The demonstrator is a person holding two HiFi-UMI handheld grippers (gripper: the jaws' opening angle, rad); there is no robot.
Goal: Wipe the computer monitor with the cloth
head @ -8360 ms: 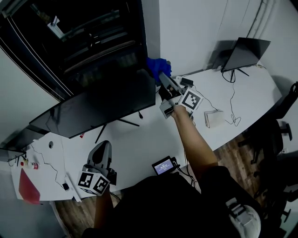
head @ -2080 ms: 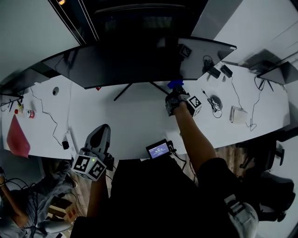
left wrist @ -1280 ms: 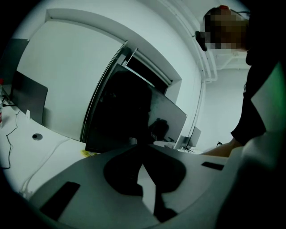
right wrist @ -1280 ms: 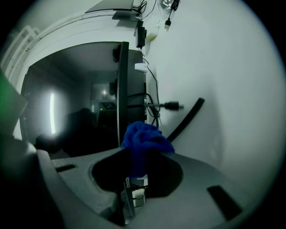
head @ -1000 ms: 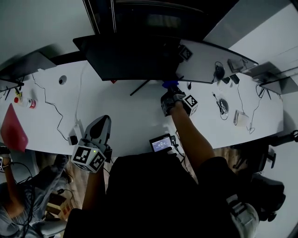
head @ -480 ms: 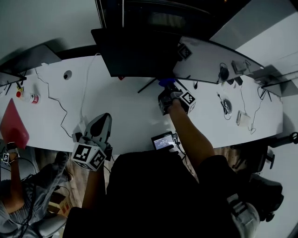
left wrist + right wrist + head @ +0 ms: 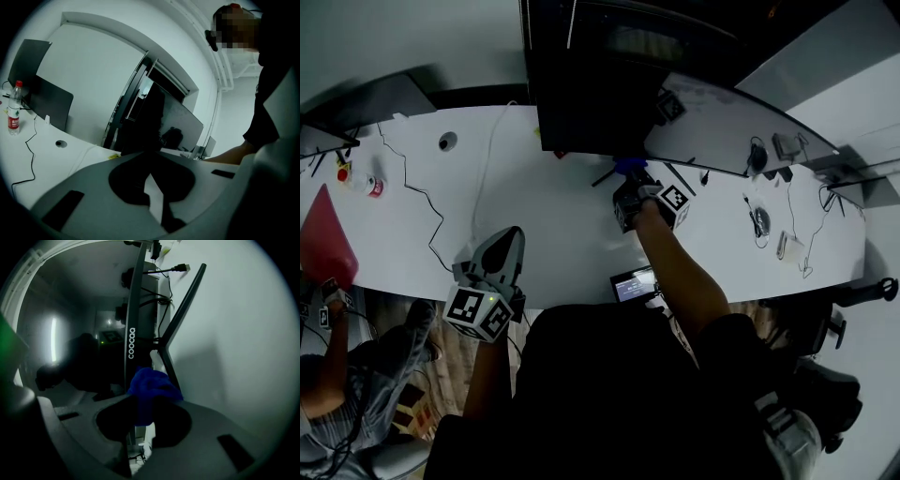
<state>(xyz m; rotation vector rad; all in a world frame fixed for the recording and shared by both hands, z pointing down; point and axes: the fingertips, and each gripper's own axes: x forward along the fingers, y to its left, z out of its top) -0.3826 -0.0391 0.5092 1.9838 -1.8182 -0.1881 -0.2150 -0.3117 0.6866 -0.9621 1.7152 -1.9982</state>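
Right gripper (image 7: 630, 183) was clamped on the blue cloth (image 7: 153, 384), low at the bottom edge of the monitor (image 7: 591, 103), by the stand (image 7: 180, 310) — touching or not, I couldn't tell. Left gripper (image 7: 506, 242) hung closed, empty, over the desk (image 7: 534, 216). Best bet, I reckoned: raise the wad onto the glass, press lightly, sweep in long overlapping strokes — cloth leading, never the jaw tips.

The crumpled blue cloth (image 7: 630, 166) was brought down from the top right corner of the wide black computer monitor (image 7: 591, 103) to its bottom edge. It was carried there in the right gripper (image 7: 628, 180), close by the thin black stand leg (image 7: 604, 178).
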